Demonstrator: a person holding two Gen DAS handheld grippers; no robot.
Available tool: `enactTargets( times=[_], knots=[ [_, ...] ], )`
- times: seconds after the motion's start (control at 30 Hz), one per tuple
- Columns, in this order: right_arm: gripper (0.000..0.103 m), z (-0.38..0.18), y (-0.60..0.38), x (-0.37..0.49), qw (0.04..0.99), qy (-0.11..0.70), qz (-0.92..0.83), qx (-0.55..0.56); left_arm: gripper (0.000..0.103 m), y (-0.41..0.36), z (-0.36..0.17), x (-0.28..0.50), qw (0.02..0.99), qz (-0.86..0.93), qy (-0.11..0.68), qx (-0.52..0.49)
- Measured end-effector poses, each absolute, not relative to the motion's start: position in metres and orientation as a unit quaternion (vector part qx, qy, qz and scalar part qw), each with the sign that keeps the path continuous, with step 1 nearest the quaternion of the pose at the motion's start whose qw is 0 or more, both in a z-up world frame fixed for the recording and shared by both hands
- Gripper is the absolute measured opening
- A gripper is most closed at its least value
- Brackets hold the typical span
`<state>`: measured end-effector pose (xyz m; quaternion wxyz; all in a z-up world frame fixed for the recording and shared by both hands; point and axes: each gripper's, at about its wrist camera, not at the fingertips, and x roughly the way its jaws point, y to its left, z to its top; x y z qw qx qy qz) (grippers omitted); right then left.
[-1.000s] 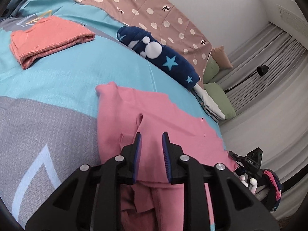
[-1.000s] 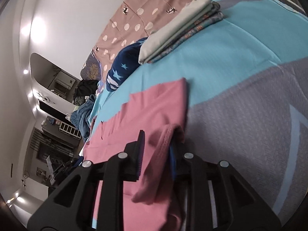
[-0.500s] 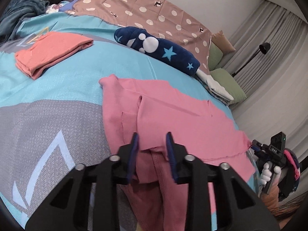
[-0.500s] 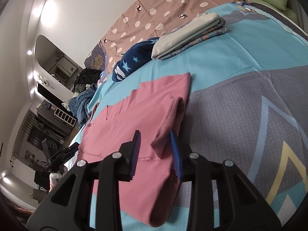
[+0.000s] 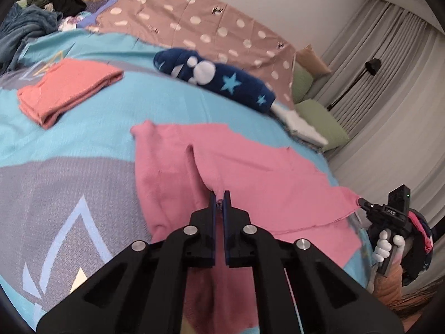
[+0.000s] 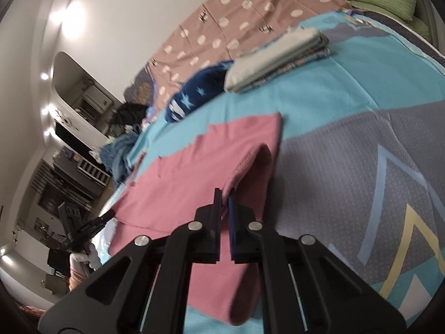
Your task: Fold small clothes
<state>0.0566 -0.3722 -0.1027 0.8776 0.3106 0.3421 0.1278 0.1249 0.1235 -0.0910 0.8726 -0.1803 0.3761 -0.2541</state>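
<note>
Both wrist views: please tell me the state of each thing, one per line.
pink garment: spread on the bed, near edge pinched up
left gripper: jaws shut on the fabric
right gripper: jaws shut on the sleeve cuff
orange garment: folded
grey-white clothes: folded, stacked

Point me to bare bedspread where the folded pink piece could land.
Free: teal band between the pink garment, coral folded shirt and navy star pillow; grey area right of the garment. Crowded: far edge, by the folded stack.
</note>
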Motion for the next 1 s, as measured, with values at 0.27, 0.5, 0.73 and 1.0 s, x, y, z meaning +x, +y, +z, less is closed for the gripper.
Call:
enactTargets(
  times=[0.27, 0.5, 0.73, 1.0],
  knots=[
    [0.005, -0.067, -0.387, 0.076, 0.879, 0.294, 0.149, 0.346, 0.003, 0.120, -0.049, 0.147, 0.867, -0.286, 0.338, -0.229],
    [0.012, -0.051, -0.409, 0.165, 0.882, 0.295, 0.078, 0.359, 0.004, 0.106, -0.043, 0.244, 0.890, -0.205, 0.344, -0.217],
    [0.035, -0.107, -0.421, 0.201, 0.862, 0.363, 0.053, 0.350, 0.044, 0.112, -0.092, 0.268, 0.879, -0.175, 0.399, -0.192],
    [0.053, -0.121, -0.408, 0.213, 0.864, 0.401, 0.068, 0.296, 0.051, 0.101, -0.118, 0.270, 0.865, -0.184, 0.446, -0.135]
  ],
)
